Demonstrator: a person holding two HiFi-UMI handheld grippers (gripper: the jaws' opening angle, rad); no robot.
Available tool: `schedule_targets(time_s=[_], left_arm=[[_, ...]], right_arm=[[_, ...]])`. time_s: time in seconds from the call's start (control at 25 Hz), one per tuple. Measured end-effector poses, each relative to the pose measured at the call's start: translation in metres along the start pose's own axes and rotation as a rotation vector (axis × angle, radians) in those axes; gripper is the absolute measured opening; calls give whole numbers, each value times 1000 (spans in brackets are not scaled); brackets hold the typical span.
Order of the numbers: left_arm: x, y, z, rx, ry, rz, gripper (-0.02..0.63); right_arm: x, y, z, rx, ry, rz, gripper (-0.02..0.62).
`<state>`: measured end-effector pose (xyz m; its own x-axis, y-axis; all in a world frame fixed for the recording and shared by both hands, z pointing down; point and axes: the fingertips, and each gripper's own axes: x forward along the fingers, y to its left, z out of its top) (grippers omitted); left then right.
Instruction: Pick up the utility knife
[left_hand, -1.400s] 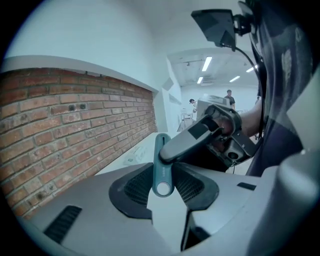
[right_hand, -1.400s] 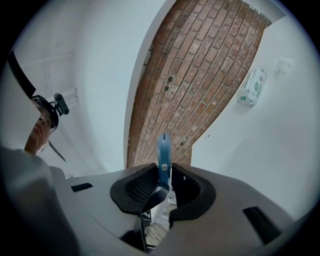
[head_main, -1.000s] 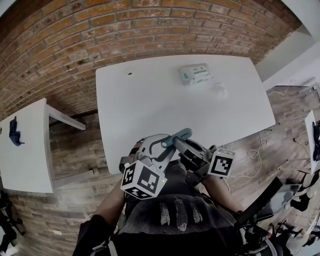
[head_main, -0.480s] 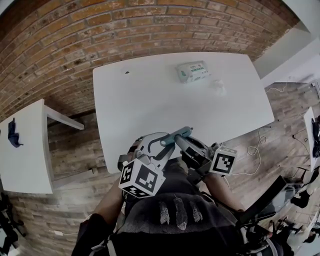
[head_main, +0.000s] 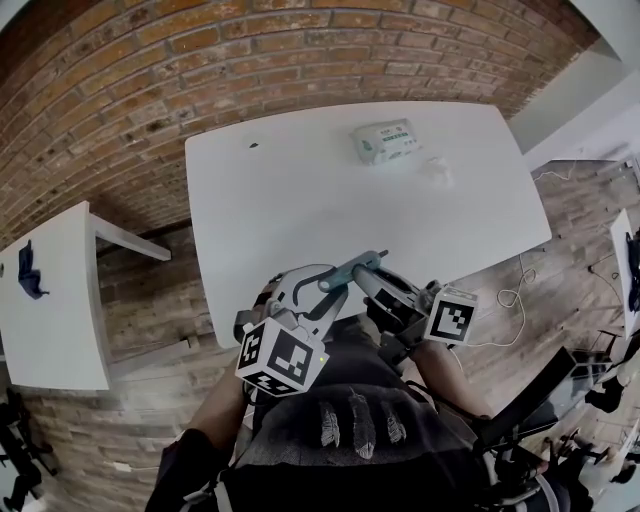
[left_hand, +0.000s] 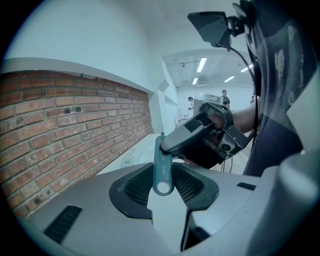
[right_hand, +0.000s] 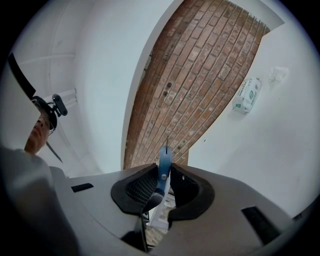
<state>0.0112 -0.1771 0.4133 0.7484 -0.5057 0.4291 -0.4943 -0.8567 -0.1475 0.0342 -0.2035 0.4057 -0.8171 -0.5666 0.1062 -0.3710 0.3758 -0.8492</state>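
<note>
We held the utility knife (head_main: 352, 270) in the air above the near edge of the white worktop (head_main: 300, 200), gripped from both ends. The left hand-held gripper (head_main: 333, 289) was clamped on its handle end, the one with the hole. The right hand-held gripper (head_main: 369, 283) was clamped on the other end, a thin blade tip showing past its jaws. Far across the worktop lay a pack of wipes (head_main: 387, 142), with a crumpled tissue (head_main: 436, 170) near it.

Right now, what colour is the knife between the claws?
The utility knife is teal; left gripper view.
</note>
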Motion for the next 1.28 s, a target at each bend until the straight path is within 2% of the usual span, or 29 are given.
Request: schedule_targets(time_s=[0.72,0.92,1.28], left_arm=[[-2,7,-3,-7,5,3,121],[-4,6,-4,-12,4,0,121],[-7,5,-5,-3,11,-12,120]], right_arm=[[4,-7,6,45,-28,-22,78],[4,-5,8,12,-41,-14,78],[-1,-11,12,49,-75,-23,72]])
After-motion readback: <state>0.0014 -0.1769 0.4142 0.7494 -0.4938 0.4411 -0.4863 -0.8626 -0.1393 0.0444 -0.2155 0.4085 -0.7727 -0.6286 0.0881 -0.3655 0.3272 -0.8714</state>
